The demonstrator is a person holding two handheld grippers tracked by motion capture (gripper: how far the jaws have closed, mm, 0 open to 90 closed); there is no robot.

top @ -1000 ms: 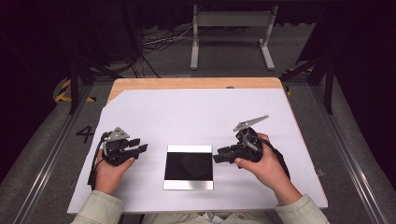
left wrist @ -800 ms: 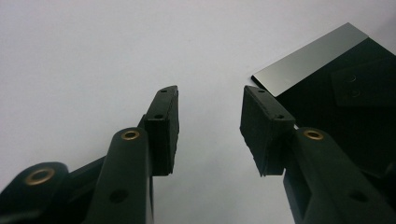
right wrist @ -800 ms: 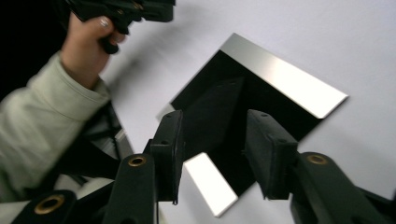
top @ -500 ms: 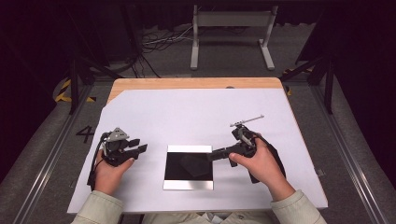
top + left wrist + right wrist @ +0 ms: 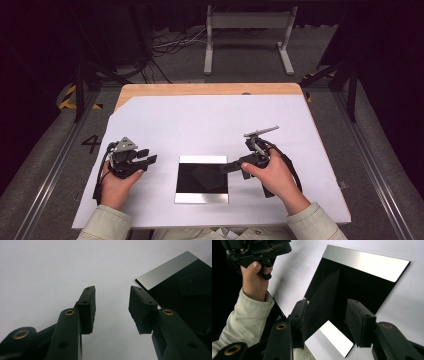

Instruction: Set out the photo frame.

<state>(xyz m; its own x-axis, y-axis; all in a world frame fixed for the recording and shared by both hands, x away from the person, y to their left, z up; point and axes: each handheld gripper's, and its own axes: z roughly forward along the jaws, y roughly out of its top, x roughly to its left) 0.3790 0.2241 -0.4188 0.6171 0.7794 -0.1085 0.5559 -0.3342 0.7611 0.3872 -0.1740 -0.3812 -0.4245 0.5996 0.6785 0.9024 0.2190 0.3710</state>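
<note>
Grippers: two, left [image 5: 148, 159] agape, empty | right [image 5: 231, 167] agape over one black frame [image 5: 202, 179], stand between jaws

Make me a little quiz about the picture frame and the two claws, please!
1. True or false: the left claw touches the picture frame.
2. Which claw reaches over the frame: A, the left, or B, the right claw?
3. What colour is the sheet under the frame?
Key: 1 false. 2 B; its jaws have just been opening, with the frame's flap between them. 3 white.
</note>
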